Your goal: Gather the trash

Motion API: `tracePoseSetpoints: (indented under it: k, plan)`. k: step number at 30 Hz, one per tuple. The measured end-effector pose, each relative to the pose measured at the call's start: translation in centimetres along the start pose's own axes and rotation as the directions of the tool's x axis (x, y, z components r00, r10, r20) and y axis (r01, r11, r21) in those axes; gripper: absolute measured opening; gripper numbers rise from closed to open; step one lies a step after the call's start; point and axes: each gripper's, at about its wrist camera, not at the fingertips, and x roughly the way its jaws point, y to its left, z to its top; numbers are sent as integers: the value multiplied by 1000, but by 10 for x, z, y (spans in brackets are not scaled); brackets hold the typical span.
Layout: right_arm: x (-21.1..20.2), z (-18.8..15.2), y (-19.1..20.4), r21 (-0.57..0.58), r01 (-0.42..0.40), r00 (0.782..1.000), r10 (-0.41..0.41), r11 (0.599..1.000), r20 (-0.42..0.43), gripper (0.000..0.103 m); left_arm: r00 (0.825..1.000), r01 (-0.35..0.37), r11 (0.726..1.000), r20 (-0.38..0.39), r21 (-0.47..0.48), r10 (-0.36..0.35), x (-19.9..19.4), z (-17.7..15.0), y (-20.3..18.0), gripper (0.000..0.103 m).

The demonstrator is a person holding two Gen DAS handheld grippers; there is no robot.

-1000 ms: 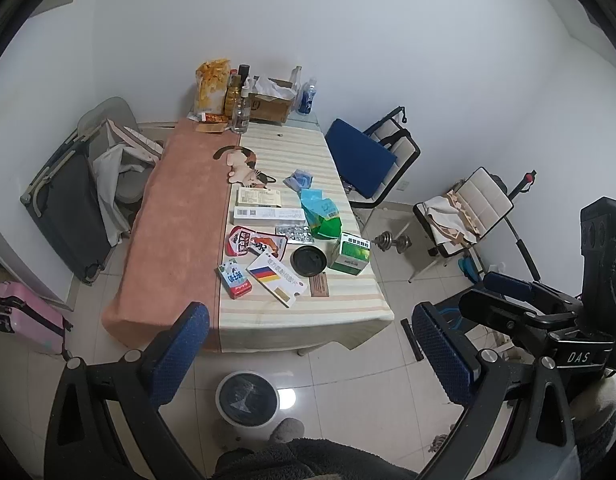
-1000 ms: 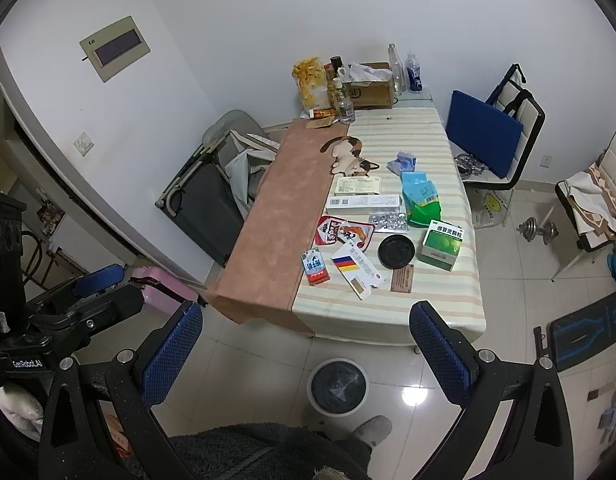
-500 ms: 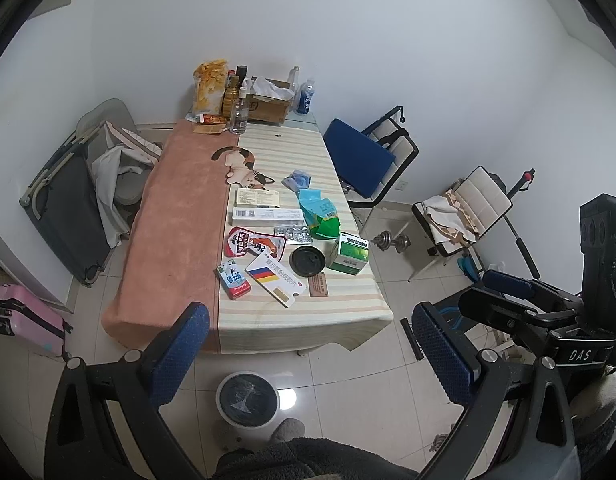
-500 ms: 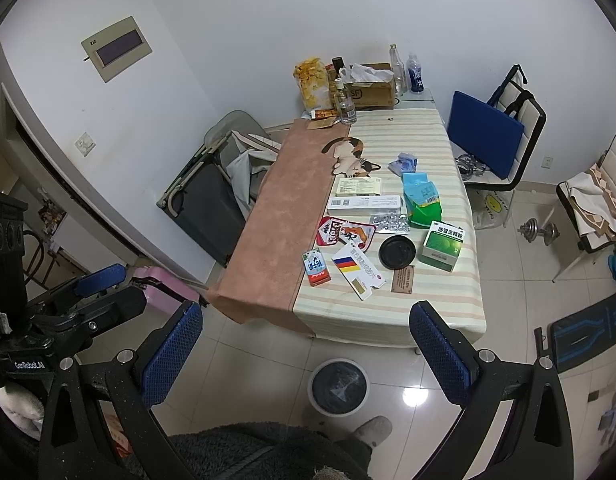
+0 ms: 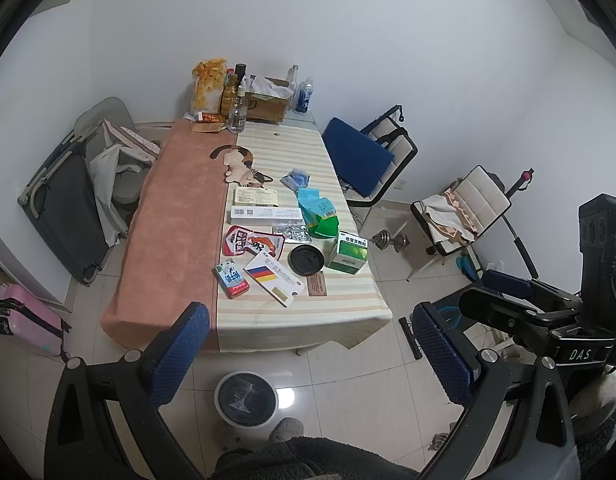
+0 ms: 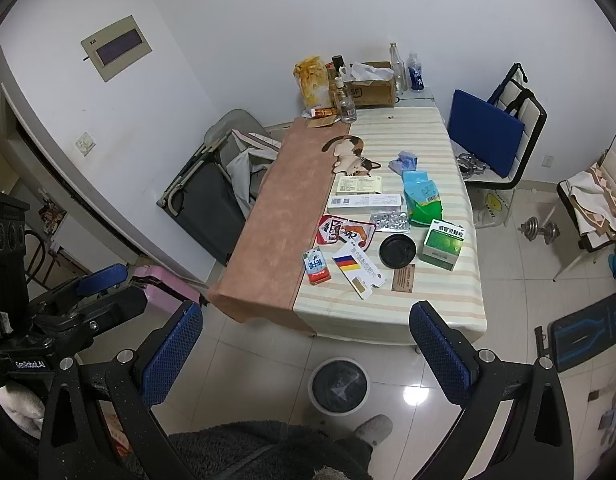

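Standing off from table, nothing picked yet.
Left gripper & right gripper both wide apart, empty; trash on striped cloth, bin on floor below. Next prob: approach, grab nearest pkt.

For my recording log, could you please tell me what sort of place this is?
Probably a spare room in a home, used for dining or storage: a long table with a striped cloth strewn with medicine boxes and wrappers, a folding chair with a blue cushion, and a pink suitcase against the wall.
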Motion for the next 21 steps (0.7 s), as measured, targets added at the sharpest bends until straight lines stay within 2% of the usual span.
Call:
tracePoseSetpoints:
  k: [13,14,16,19,21]
  plan:
    - [5,1,0,22,9,1000,-9,1000,9,103,1000,-5,1000,-1,7,5,3,1,-5,103]
    - [6,2,0,33,23,1000,-23,999,15,103,1000,-26,1000,4,11,26,4,2,-5,103]
    - [10,4,0,51,56,998,-57,997,26,103,990,-141,989,27,41,140,14,2,-7,103]
    - [28,6,-4,77,154,987,-156,985,29,103,952,-306,949,55,79,302,40,5,3,103]
    - [45,6,-11,94,221,974,-224,971,22,103,933,-360,930,41,75,358,64,5,15,103]
